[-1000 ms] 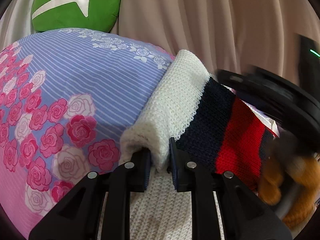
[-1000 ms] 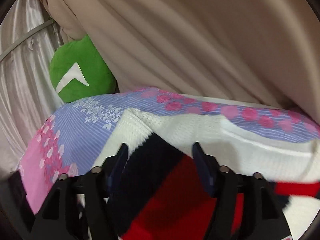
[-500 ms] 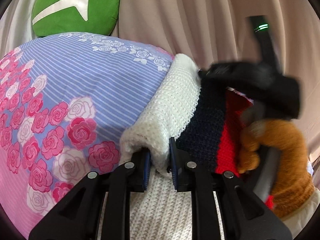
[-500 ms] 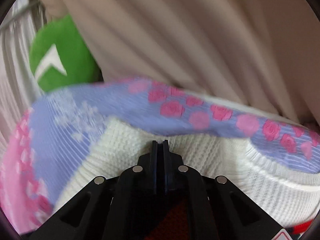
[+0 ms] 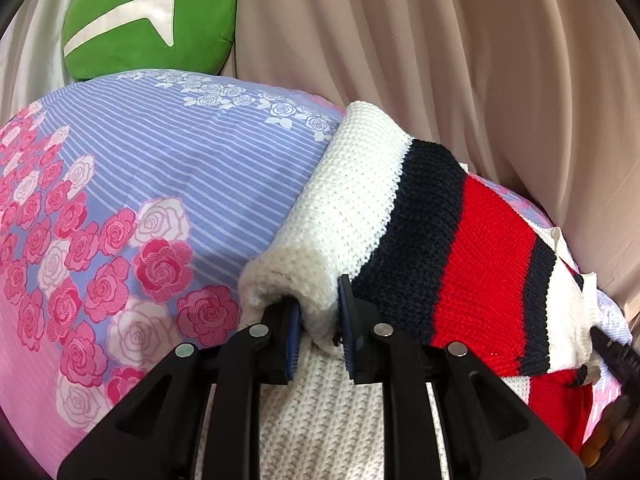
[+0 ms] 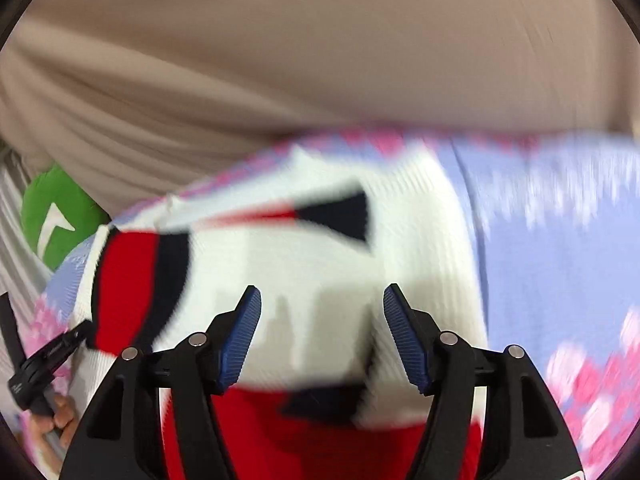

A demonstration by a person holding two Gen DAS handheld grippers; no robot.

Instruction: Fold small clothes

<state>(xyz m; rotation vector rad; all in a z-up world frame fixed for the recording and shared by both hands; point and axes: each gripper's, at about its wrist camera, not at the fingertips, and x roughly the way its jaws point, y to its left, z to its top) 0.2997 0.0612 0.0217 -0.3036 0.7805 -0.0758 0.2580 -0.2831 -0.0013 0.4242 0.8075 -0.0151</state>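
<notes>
Beige curtain (image 5: 440, 60) behind; floral sheet (image 5: 140, 200) (bed). Striped sweater (image 5: 460, 248) lies near the sheet's right edge. Left gripper (image 5: 318, 328) pinches its white fold; right gripper (image 6: 322, 336) spread above. Risk: letting go too soon may let the fold spring open.

My left gripper (image 5: 318, 330), matt black plastic with ribbed blue rubbery pads (image 5: 293, 334) and shiny round metal pins, pinches the chunky, rough-knit wool of a white sweater with navy and red stripes (image 5: 400, 216). The floral lilac-and-pink bedsheet (image 5: 160, 184) under it is smooth woven cloth with a printed, matt face. At its far edge sit a soft, plush green cushion (image 5: 152, 16) and a beige, faintly satiny draped curtain (image 5: 440, 60). My right gripper (image 6: 322, 340) shows the same matt plastic and ridged pads, spread apart over the blurred knit.
</notes>
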